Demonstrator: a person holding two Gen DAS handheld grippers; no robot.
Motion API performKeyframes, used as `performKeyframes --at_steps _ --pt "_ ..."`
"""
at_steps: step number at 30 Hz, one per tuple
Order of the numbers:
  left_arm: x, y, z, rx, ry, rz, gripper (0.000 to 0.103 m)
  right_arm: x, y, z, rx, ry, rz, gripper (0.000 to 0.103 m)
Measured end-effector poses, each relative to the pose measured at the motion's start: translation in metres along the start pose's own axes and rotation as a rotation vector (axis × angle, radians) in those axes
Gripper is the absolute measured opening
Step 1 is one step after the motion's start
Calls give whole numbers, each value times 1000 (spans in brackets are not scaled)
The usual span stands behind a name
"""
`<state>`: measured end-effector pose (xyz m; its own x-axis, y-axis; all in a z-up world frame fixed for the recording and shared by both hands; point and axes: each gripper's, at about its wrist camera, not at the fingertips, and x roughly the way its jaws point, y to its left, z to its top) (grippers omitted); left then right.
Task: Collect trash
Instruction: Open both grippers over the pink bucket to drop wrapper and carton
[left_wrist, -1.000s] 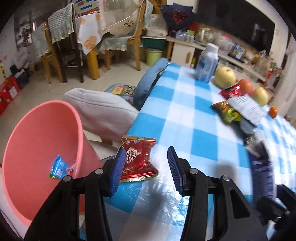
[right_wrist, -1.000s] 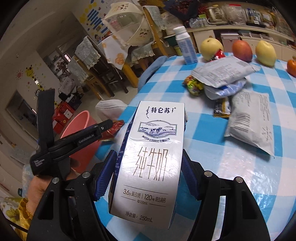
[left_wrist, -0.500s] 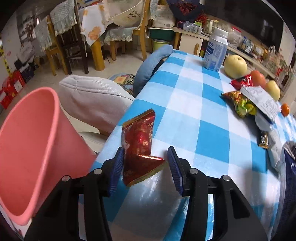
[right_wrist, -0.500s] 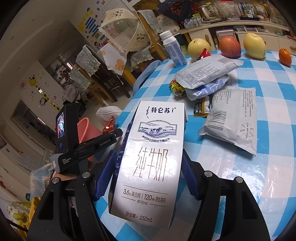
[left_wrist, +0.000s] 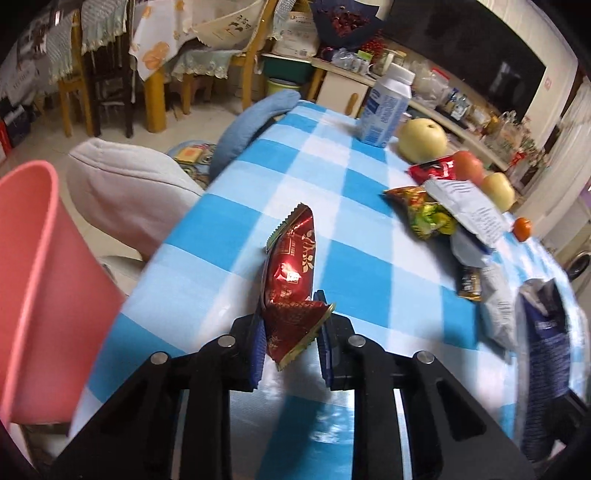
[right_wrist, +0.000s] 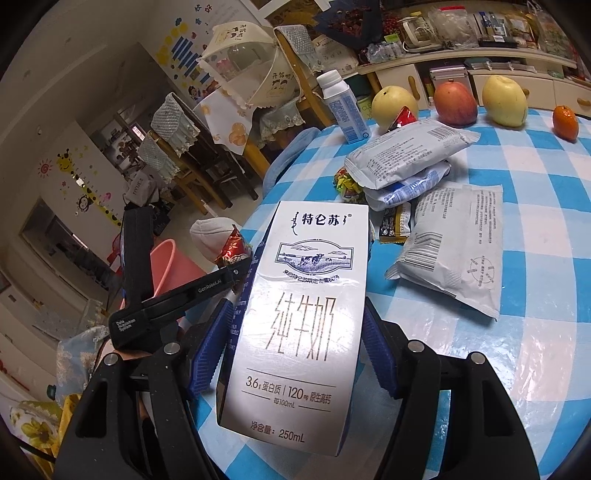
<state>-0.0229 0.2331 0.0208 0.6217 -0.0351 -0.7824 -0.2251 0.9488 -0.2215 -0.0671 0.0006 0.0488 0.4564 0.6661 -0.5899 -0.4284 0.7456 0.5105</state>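
**Blue checked desk with wrappers, both grippers holding trash**

Blue and white checked cloth covers the desk (left_wrist: 369, 229), and wooden chairs stand on the floor behind it. The left gripper (left_wrist: 291, 332) is closing its fingers (left_wrist: 256, 339) on a red snack wrapper (left_wrist: 291, 273). The lower end of the wrapper is crumpled between the pads, and the upper end stands up above the desk near its left edge. A pink bin (left_wrist: 33, 280) stands on the floor just beside this edge, at the left of the left wrist view.

The right gripper (right_wrist: 295, 354) holds a white milk carton (right_wrist: 299, 325) between its blue fingers (right_wrist: 380, 358). The pads press on both sides of the carton, which is upright over the near edge of the desk.

Further on the desk lies a pile of silver and white snack bags (right_wrist: 410, 155), with one more bag (right_wrist: 458, 251) beside it. Behind them stand a small white bottle (right_wrist: 343, 107), a pear (right_wrist: 393, 103), an apple (right_wrist: 454, 101) and a small orange (right_wrist: 565, 122).
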Motion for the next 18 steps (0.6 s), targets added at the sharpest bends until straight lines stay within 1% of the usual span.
performKeyframes --at_steps 7,11,15,18 --pt "-17 -7 3 -10 -45 -95 25 6 4 1 -11 8 -13 69" --pt "-37 -2 10 -40 -101 -130 25 8 14 3 -17 9 2 69" --pt "-59 10 16 -67 -165 -130 25 15 36 5 -47 12 22 69" --pt "-72 25 22 -103 -197 -140 25 23 57 6 -76 16 44 69"
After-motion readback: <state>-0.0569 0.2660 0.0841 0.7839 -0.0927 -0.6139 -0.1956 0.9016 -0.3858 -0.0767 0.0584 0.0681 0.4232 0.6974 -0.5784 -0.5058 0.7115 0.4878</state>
